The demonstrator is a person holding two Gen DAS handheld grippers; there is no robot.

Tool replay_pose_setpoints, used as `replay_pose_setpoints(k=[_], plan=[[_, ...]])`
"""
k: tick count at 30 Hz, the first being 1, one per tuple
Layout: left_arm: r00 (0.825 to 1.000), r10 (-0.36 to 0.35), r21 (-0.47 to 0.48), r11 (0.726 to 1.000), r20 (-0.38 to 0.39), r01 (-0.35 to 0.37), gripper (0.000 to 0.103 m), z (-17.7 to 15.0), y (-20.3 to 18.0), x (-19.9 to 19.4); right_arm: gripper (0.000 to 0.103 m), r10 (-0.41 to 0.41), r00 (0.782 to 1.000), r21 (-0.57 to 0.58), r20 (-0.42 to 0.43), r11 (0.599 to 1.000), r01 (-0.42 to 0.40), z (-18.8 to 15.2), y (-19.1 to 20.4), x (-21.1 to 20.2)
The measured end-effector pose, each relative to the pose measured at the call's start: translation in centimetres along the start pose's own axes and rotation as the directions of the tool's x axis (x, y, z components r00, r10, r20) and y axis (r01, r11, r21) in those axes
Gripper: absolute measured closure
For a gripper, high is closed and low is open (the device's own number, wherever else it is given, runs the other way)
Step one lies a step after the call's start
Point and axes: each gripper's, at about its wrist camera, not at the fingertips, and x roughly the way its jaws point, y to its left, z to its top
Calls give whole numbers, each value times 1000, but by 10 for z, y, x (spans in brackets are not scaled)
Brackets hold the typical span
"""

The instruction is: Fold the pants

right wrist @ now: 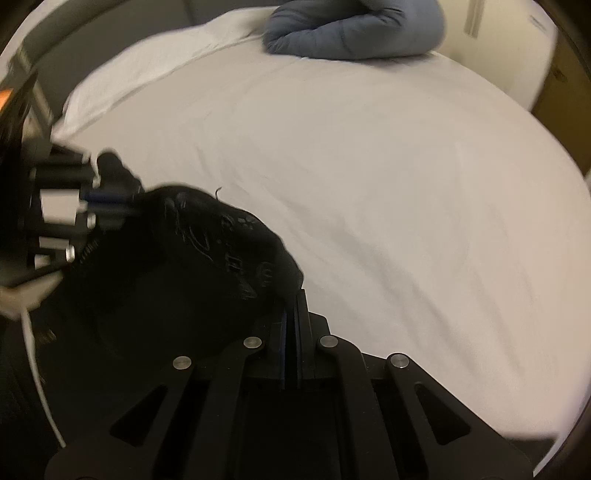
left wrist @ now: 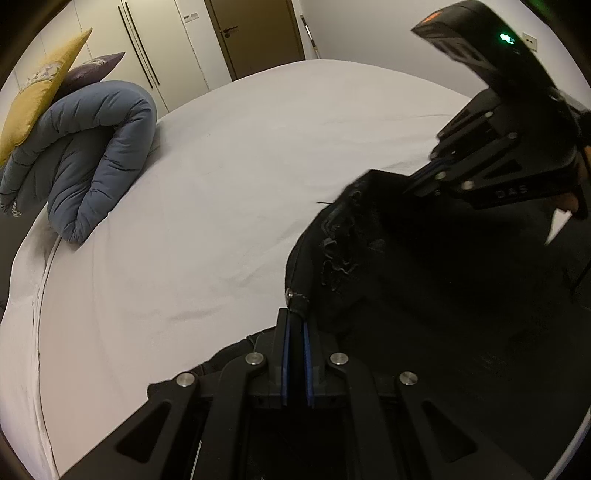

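The black pants (left wrist: 406, 277) hang stretched between my two grippers above a white bed (left wrist: 221, 184). My left gripper (left wrist: 296, 317) is shut on one corner of the pants' edge, by a metal rivet. My right gripper (left wrist: 424, 177) shows in the left wrist view at upper right, shut on the other corner. In the right wrist view the right gripper (right wrist: 291, 299) pinches the black fabric (right wrist: 177, 258), and the left gripper (right wrist: 125, 201) grips the far corner at left. The rest of the pants hangs dark below.
A rolled blue-grey duvet (left wrist: 92, 155) lies at the bed's far end (right wrist: 354, 33), with a yellow cushion (left wrist: 40, 88) and a purple cushion (left wrist: 92, 68) against it. Wardrobe doors and a brown door (left wrist: 255, 33) stand behind the bed.
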Motion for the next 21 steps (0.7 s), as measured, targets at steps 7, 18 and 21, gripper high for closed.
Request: replay_pose_setpoints(k=[7, 18, 21], plan=[[999, 24, 22, 999, 22, -25, 97, -32, -23, -40, 101, -27, 998, -51, 56, 998, 30, -27, 63, -12], [1000, 29, 326, 945, 8, -30, 97, -144, -122, -83, 101, -265, 964, -547, -8, 808, 217, -158, 198, -24], [1000, 24, 364, 931, -10, -19, 97, -166, -135, -84, 101, -295, 955, -653, 0, 724, 224, -186, 236, -14]])
